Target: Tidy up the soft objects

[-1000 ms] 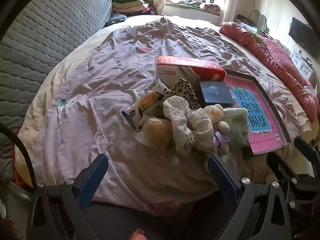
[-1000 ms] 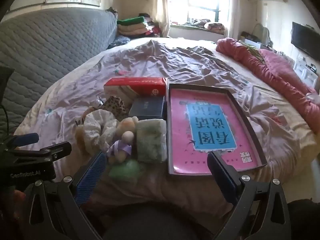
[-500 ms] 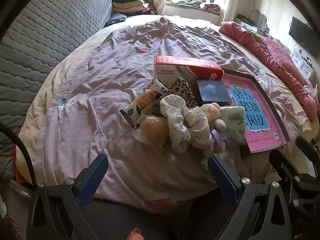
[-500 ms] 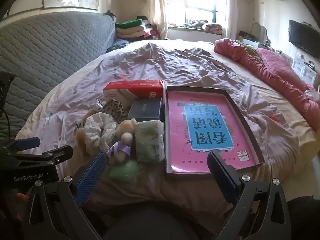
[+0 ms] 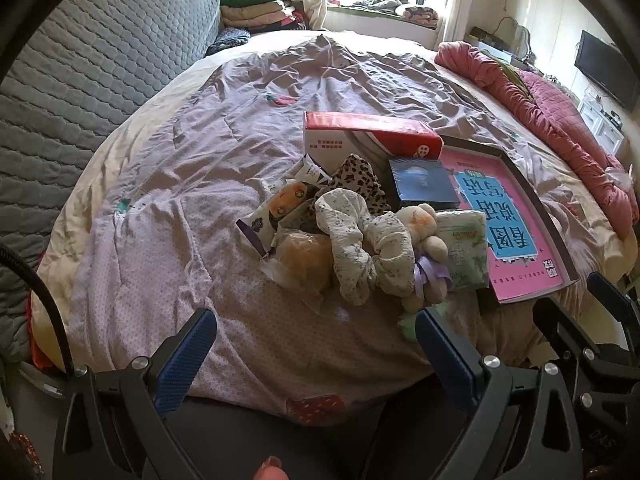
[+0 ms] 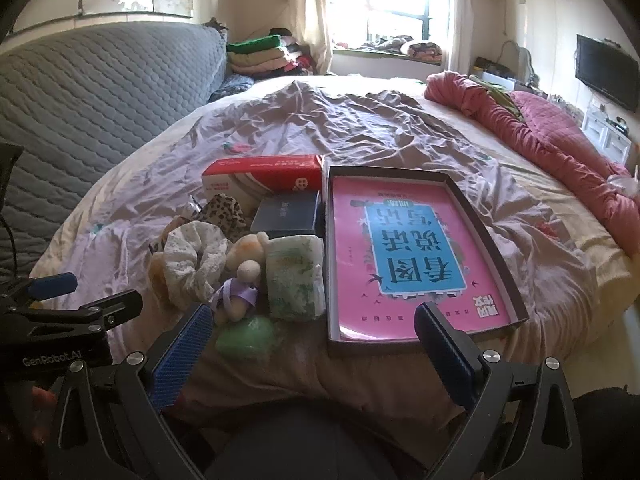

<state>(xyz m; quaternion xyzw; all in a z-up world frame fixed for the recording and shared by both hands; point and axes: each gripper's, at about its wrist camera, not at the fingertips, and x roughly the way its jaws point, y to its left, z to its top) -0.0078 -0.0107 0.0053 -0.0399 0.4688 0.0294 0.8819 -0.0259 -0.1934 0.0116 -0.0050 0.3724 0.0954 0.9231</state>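
Lilac bedding [image 5: 208, 168] is covering the bed, and a heap of soft things is sitting on it near the front edge. A floral scrunchie [image 5: 360, 240] is lying at the middle of the heap, with a small plush toy [image 5: 424, 236] leaning against it on the right. A packet of tissues [image 5: 464, 252] is lying just beside the toy, touching the shallow dark box [image 6: 480, 220] that is holding a pink book [image 6: 400, 240]. A leopard-print cloth [image 5: 356, 180] is showing behind the scrunchie, and a bun in clear wrap [image 5: 304, 256] is resting on the left of it. A green soft lump [image 6: 246, 336] is lying nearest the bed's edge, below the toy; what it is I cannot quite tell from here. A red and white carton [image 6: 260, 176] and a dark blue box [image 6: 286, 216] are standing behind the heap.

Both tools are hovering over the front edge of the bed, apart from everything on it. The left gripper [image 5: 316, 348] is spreading its blue-padded fingers [image 5: 184, 356] wide, with nothing between them. The right gripper [image 6: 316, 348] is likewise gaping wide and carrying nothing, its left pad sitting close to the green lump in the picture.
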